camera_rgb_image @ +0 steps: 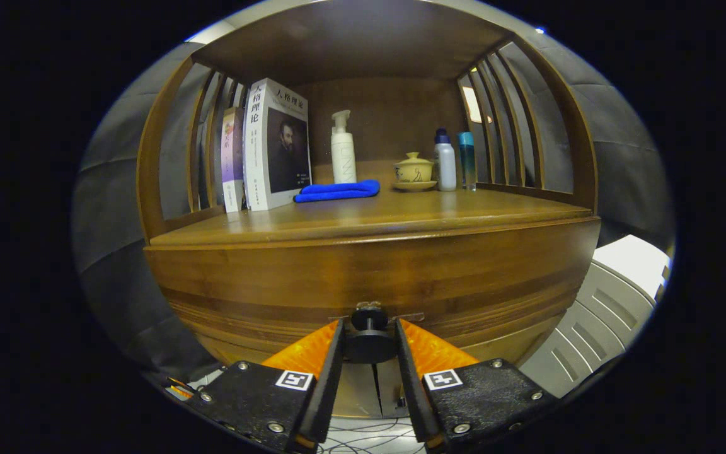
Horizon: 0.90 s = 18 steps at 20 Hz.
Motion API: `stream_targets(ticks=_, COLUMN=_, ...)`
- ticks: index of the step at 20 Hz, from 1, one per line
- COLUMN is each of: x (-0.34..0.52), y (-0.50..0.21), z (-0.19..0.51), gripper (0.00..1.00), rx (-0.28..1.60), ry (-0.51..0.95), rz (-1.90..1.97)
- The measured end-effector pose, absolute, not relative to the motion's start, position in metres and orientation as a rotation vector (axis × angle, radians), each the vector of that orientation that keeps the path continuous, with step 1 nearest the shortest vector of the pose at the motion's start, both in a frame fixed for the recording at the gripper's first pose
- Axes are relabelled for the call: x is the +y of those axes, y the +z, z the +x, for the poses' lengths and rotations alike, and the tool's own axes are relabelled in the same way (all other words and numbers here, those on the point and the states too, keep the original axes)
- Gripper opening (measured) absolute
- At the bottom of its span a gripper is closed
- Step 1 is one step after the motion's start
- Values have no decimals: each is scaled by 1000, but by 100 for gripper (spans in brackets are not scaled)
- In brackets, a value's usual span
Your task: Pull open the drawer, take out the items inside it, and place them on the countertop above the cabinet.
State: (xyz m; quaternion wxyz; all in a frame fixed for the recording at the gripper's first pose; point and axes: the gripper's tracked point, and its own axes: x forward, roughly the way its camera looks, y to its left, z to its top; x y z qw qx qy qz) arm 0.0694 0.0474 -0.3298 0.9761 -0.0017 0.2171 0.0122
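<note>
A wooden cabinet fills the view, with its drawer front (pixel 369 277) curving just below the countertop (pixel 438 211). A dark round knob (pixel 369 340) sticks out from the lower middle of the drawer front. My gripper (pixel 368 343) has one finger on each side of the knob, and both press against its disc, so it is shut on the knob. The drawer front looks flush with the cabinet, and what lies inside it is hidden.
On the countertop stand two books (pixel 268 148) at the left, a white pump bottle (pixel 343 151), a folded blue cloth (pixel 338 190), a lidded tea cup (pixel 413 171) and two small bottles (pixel 454 161). Slatted sides and a top board enclose that shelf. A pale ribbed plastic object (pixel 615 302) sits right of the cabinet.
</note>
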Motion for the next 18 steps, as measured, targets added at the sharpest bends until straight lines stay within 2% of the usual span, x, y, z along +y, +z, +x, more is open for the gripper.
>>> stream_targets(ticks=2, x=48, y=-330, z=69, gripper=49, rx=429, ry=23, rz=9)
stream_targets(ticks=9, x=46, y=-332, z=66, gripper=32, rx=404, ry=30, rz=20)
stream_targets(ticks=18, x=43, y=-324, z=37, gripper=31, rx=393, ry=54, rz=-5)
